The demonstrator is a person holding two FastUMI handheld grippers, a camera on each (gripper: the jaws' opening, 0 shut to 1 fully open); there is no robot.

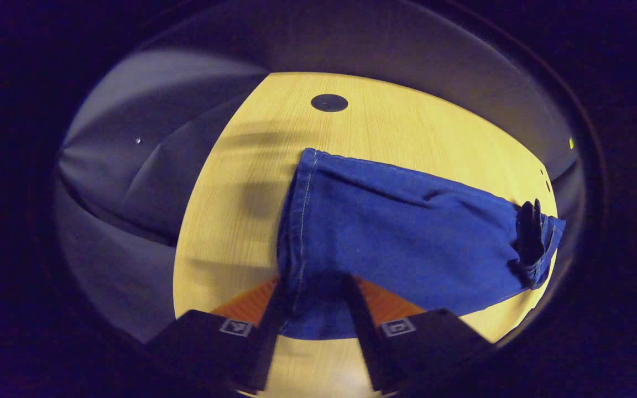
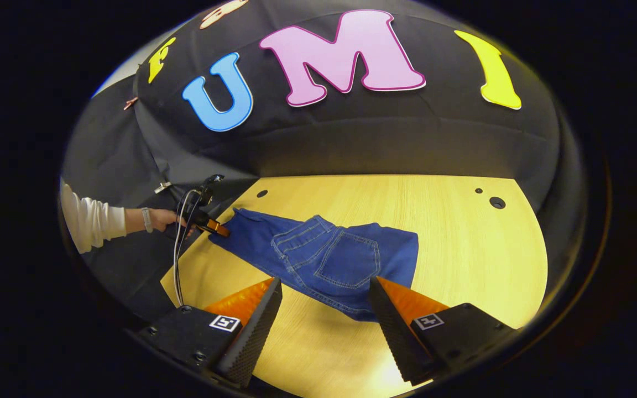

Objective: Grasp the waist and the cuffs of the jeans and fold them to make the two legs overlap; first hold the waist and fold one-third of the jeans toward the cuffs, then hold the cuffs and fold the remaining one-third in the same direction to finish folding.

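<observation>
Jeans point(image 2: 324, 260): flat on table point(image 2: 462, 249), legs overlapped.
Left gripper point(image 1: 313, 309): cuff end lies between spread fingers; clamping cannot be judged.
Right gripper point(image 2: 324, 320): released, waist just ahead.

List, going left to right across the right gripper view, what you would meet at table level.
White sleeve → hand → the other tongs at the trouser cuff → jeans → bare wooden table → round hole near its far right corner.
</observation>
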